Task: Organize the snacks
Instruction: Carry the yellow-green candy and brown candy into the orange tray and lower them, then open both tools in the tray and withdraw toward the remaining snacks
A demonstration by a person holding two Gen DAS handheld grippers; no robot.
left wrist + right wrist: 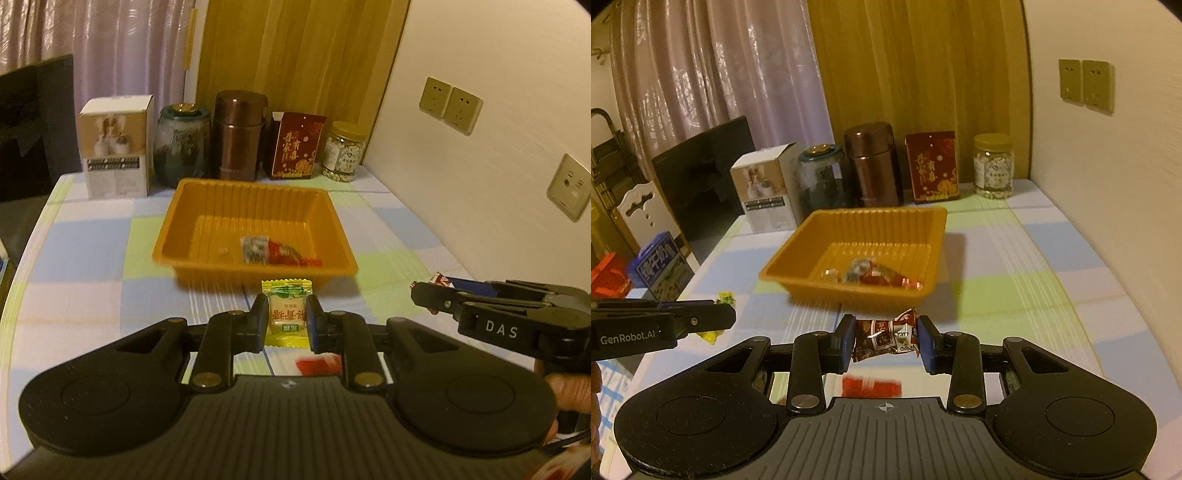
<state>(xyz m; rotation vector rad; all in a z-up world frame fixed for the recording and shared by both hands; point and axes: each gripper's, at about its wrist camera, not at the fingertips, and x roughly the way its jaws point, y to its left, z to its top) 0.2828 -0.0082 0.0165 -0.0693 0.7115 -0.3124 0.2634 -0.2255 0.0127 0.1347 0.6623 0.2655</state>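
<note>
An orange plastic tray (255,192) (783,260) sits mid-table with a few wrapped snacks (275,251) (873,276) in its near part. My left gripper (287,320) is shut on a yellow-wrapped candy (287,314), held just short of the tray's near rim. My right gripper (885,339) is shut on a dark red wrapped candy (884,338), also just before the tray. Each gripper shows in the other's view: the right one (424,293) at the right edge, the left one (720,317) at the left edge with yellow wrapper showing.
Along the back stand a white box (116,147), a dark glass jar (181,144), a brown flask (240,134), a red box (295,146) and a jar of nuts (343,151). A red packet (319,363) lies on the checked cloth beneath my grippers. The wall runs along the right.
</note>
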